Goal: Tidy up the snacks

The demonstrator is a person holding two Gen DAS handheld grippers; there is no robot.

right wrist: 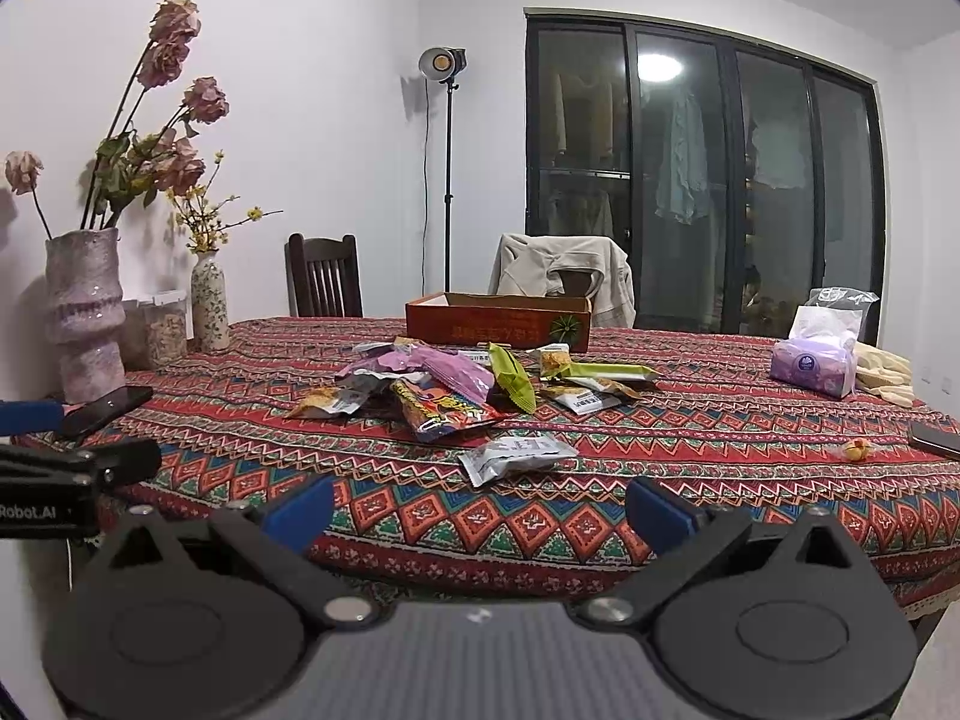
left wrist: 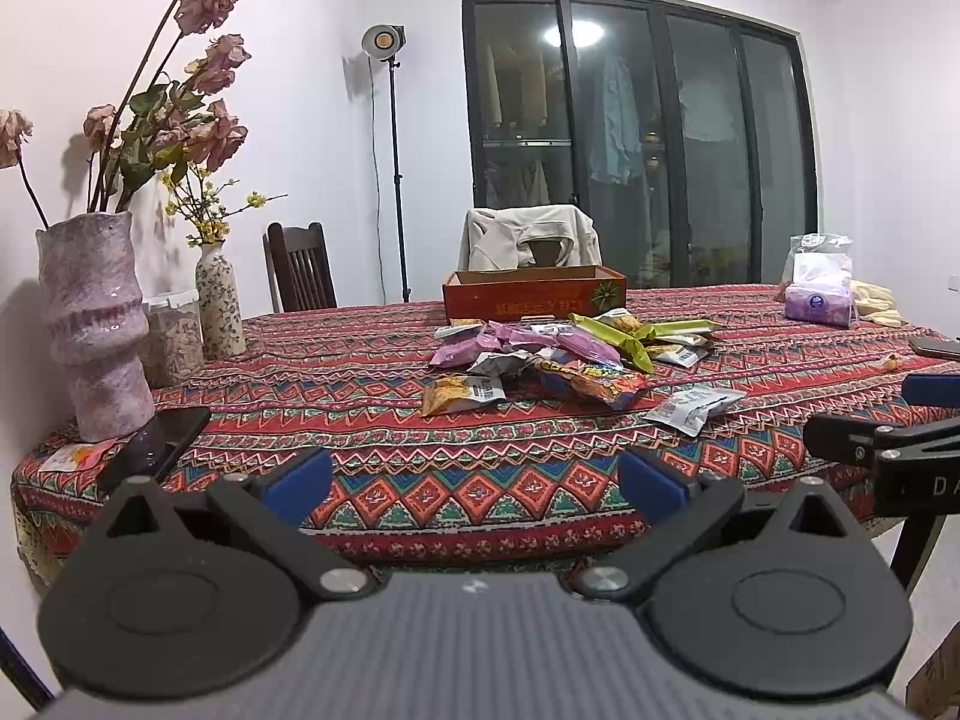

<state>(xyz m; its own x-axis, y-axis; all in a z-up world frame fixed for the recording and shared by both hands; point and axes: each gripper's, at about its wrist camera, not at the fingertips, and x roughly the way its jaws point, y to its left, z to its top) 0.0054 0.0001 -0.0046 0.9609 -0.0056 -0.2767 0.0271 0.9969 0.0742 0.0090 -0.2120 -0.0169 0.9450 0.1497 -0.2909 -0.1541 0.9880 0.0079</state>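
my right gripper (right wrist: pixel 480 507) and left gripper (left wrist: pixel 474 480) both hang spread apart and empty. the silver packet (right wrist: pixel 516 457) lies just above centre in the right view, long axis left-right, nearer my right gripper. the snack pile (right wrist: pixel 468 387) and orange box (right wrist: pixel 498 321) sit beyond it.

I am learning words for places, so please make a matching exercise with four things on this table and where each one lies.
Things:
1. phone
2. box
3. tissue pack
4. silver packet

Places:
A. behind the snack pile
B. far right, beside pale gloves
C. left edge, by the big vase
D. alone, nearest the right gripper

Pairs: 1-C, 2-A, 3-B, 4-D
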